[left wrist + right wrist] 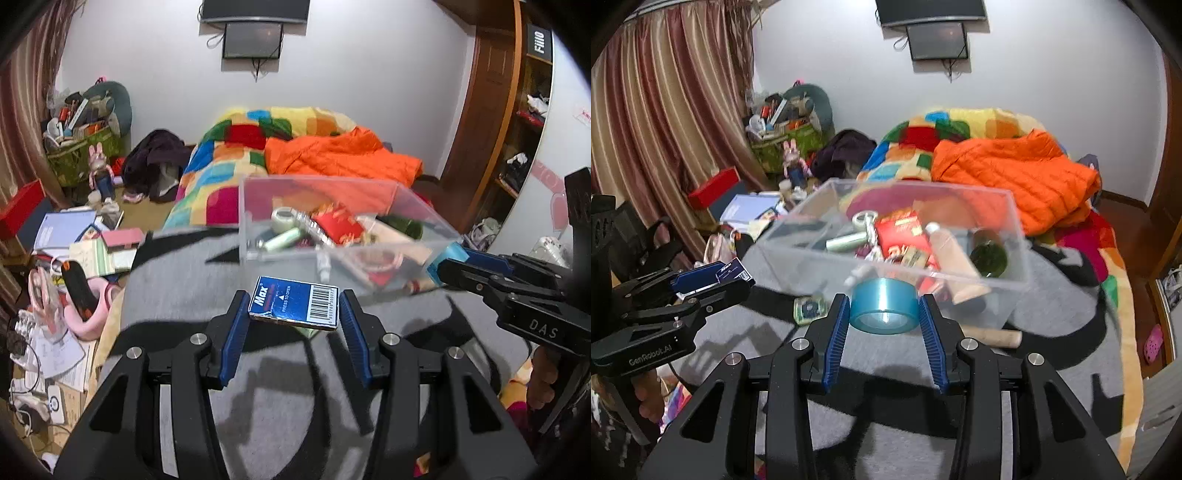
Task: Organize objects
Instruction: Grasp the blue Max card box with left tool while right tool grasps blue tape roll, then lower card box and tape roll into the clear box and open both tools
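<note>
My left gripper [294,300] is shut on a flat blue "Max" staple box [295,308], held by its two short ends above the grey blanket [258,376]. My right gripper [884,302] is shut on a teal tape roll [884,308], its hole facing the camera. A clear plastic bin [255,206] holding several small items sits on the blanket just beyond both grippers. In the left wrist view the right gripper [441,267] enters from the right with the teal roll [450,254] at its tip. In the right wrist view the left gripper [714,278] shows at the left with the blue box [733,269].
A small green square packet [809,309] and a cardboard tube [993,336] lie on the blanket in front of the bin [1019,236]. An orange jacket [340,155] and a patchwork quilt lie behind. Books, papers and bags crowd the floor [66,236] at left.
</note>
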The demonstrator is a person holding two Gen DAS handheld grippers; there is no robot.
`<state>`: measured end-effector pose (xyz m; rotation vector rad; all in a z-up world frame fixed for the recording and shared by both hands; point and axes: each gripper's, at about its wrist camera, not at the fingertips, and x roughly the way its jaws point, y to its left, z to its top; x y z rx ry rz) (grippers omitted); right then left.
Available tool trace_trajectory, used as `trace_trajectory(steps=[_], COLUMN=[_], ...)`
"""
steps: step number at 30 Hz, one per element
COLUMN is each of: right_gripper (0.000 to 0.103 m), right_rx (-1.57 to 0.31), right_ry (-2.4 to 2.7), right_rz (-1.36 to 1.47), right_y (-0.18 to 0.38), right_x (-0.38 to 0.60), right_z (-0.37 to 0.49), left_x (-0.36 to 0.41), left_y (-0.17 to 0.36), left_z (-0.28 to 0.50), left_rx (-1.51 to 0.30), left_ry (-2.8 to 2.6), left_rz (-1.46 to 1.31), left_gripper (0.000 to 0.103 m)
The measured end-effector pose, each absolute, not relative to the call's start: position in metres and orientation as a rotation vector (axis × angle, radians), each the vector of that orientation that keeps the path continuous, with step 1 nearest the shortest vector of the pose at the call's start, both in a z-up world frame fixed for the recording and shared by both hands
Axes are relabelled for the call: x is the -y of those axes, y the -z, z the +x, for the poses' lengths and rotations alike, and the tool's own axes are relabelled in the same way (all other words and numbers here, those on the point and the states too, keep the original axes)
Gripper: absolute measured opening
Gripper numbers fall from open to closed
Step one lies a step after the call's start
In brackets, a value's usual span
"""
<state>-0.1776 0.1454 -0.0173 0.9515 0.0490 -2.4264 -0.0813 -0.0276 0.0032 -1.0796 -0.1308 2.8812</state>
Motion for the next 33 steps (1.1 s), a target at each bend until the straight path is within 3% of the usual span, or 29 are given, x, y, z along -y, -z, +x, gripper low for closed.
trace_trajectory(steps=[10,22,33], right_gripper=[0.036,0.036,0.036], right_rx=[-0.018,0.054,0.024], right_ry=[2.512,2.53,2.487], right_rz=[0.897,1.033,1.072], right_y=[-0.001,0.029,0.038], right_x=[-0.162,-0.172,-0.161], right_z=[-0.202,-0.25,-0.252], left_x=[0.019,0.019,0.017], left_y=[-0.02,0.009,0.019], left_z=[-0.115,-0.174,-0.181], left_rx=[0.13,0.14,0.161], left_ry=[-2.886,-2.823,-2.797], left_rz=[-1.017,-1.158,-1.198], left_gripper=[0.049,0.049,0.049])
